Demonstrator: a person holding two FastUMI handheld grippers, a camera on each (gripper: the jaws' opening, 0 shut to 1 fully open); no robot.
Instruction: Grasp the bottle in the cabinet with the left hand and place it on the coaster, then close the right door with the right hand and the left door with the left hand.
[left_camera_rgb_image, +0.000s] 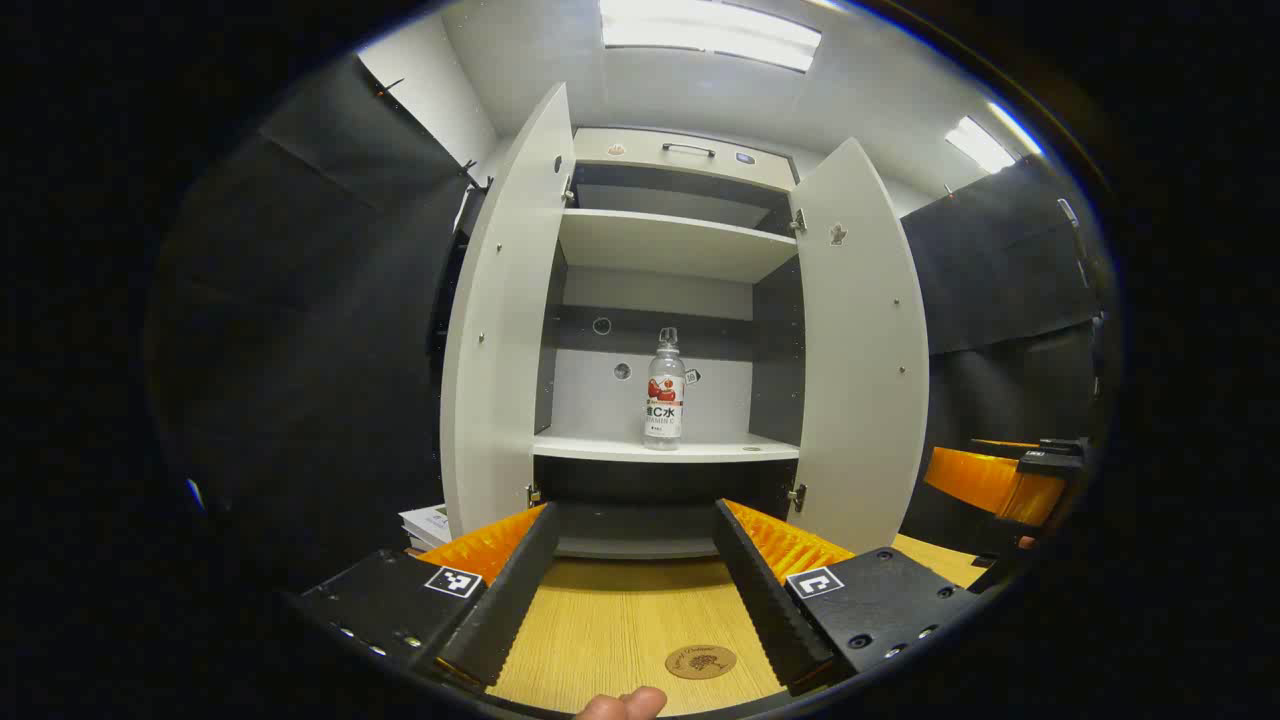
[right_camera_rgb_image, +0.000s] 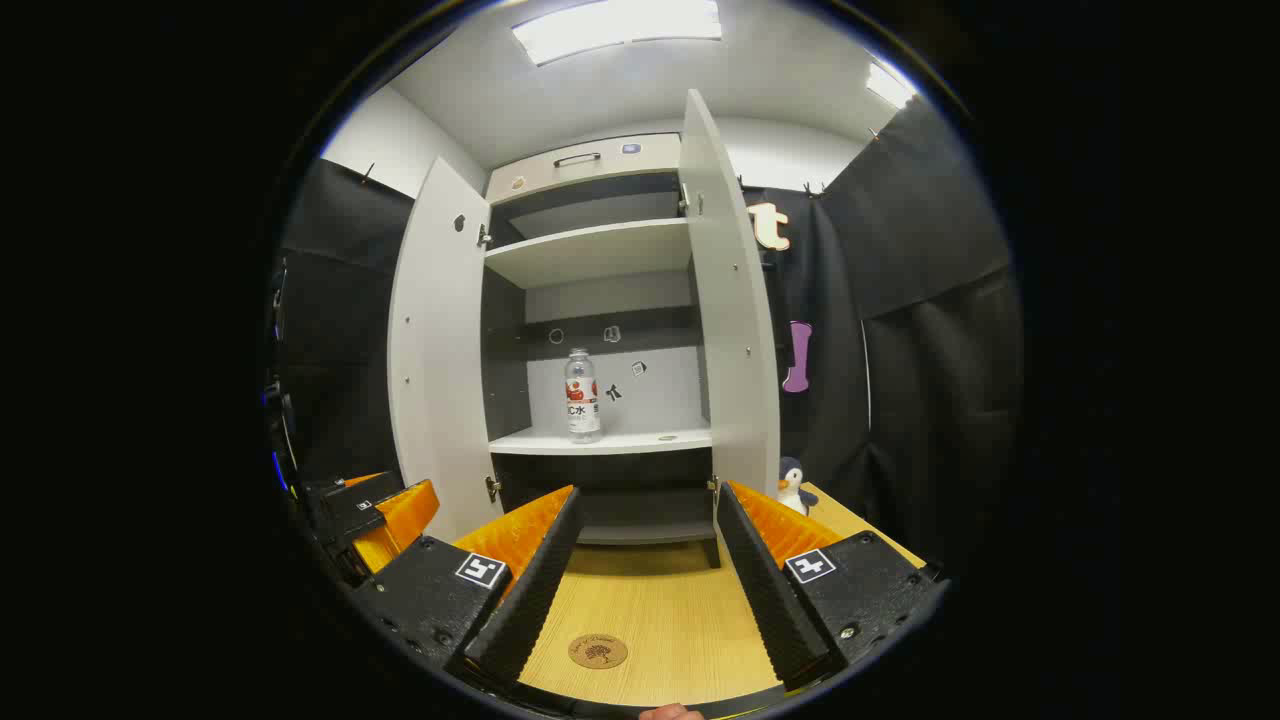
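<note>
Bottle (left_camera_rgb_image: 665, 390) is standing upright on the lower shelf (left_camera_rgb_image: 665, 449) of the cabinet (left_camera_rgb_image: 680, 160), far side of the wooden surface (left_camera_rgb_image: 620, 620); both doors, left door (left_camera_rgb_image: 500, 330) and right door (left_camera_rgb_image: 860, 350), hang wide open; coaster (left_camera_rgb_image: 700, 661) lies flat near the camera on the surface; left hand-held gripper (left_camera_rgb_image: 635, 590) has its fingers spread wide with nothing held; right hand-held gripper (right_camera_rgb_image: 640, 590) is spread the same, nothing held; a small penguin toy (right_camera_rgb_image: 795, 485), I think, sits just right of the cabinet.
</note>
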